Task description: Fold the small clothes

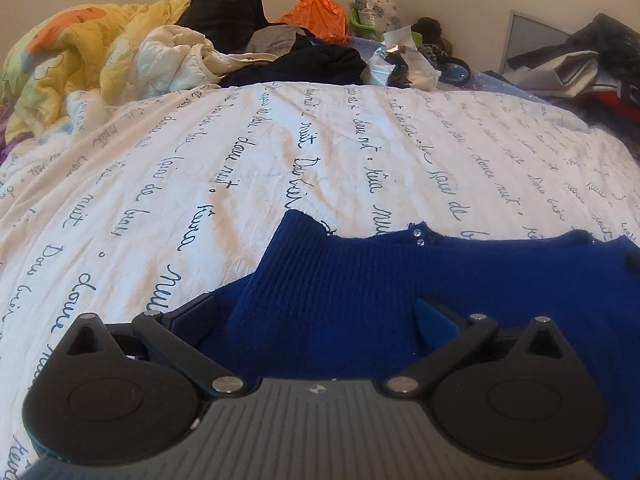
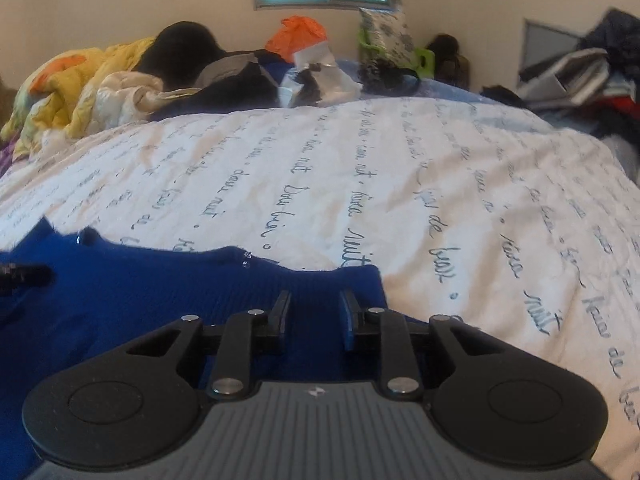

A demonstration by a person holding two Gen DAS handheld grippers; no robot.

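A dark blue knitted sweater [image 1: 360,280] lies flat on the white bedspread with blue script [image 1: 280,152]. My left gripper [image 1: 316,320] is wide open just above the sweater's left part, where a ribbed sleeve is folded across the body. In the right wrist view the same sweater [image 2: 140,304] fills the lower left. My right gripper [image 2: 314,312] sits over the sweater's right edge near the ribbed cuff, its jaws partly open with a gap between them, holding nothing. The left gripper's tip [image 2: 24,274] shows at the left edge of that view.
A yellow quilt [image 1: 80,52], a white garment [image 1: 176,56], dark clothes [image 1: 312,64] and an orange bag [image 1: 316,12] pile up along the far side of the bed. More clothes [image 1: 580,64] are heaped at the far right. The bedspread [image 2: 440,184] extends to the right.
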